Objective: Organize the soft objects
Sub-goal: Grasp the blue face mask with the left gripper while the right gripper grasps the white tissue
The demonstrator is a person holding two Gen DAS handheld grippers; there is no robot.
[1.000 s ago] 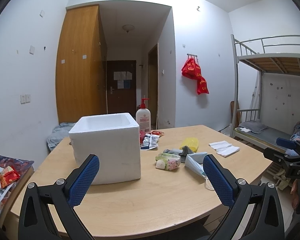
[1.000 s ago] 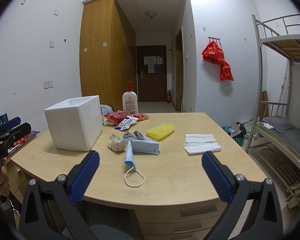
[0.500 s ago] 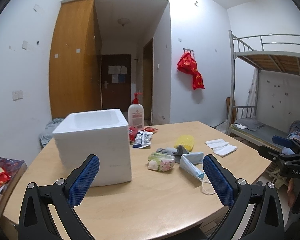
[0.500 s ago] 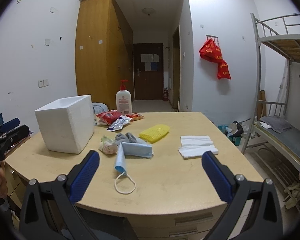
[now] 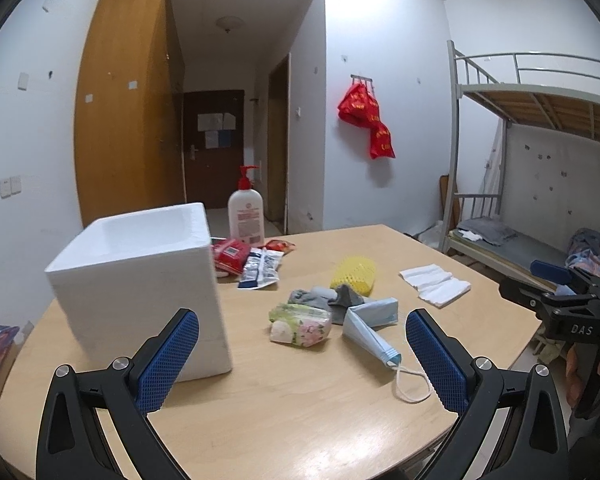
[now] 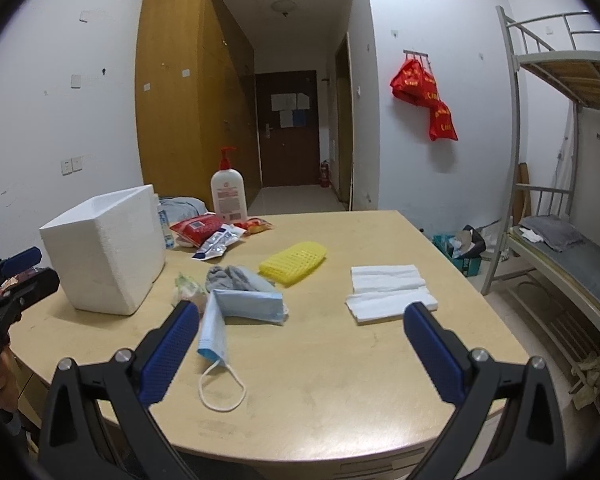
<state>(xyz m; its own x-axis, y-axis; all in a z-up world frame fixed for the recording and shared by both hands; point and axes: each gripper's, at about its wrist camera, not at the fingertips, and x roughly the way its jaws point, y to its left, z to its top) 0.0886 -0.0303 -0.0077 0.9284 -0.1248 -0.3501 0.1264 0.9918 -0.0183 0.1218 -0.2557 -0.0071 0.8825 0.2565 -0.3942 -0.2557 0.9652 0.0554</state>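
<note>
Hovering over wooden table (image 6: 340,400): left claw (image 5: 302,350), right claw (image 6: 300,342) both released; bunk bed (image 6: 560,240) rightward.

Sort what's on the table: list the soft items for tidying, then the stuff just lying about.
For the job: face masks, grey socks, yellow mesh sponge, white folded cloths, tissue packet, foam box.

Lying about: lotion pump bottle, red snack packets.

Wooden table (image 6: 340,400) — foam box (image 6: 108,248), masks (image 6: 236,312), tissues (image 6: 388,292).
</note>
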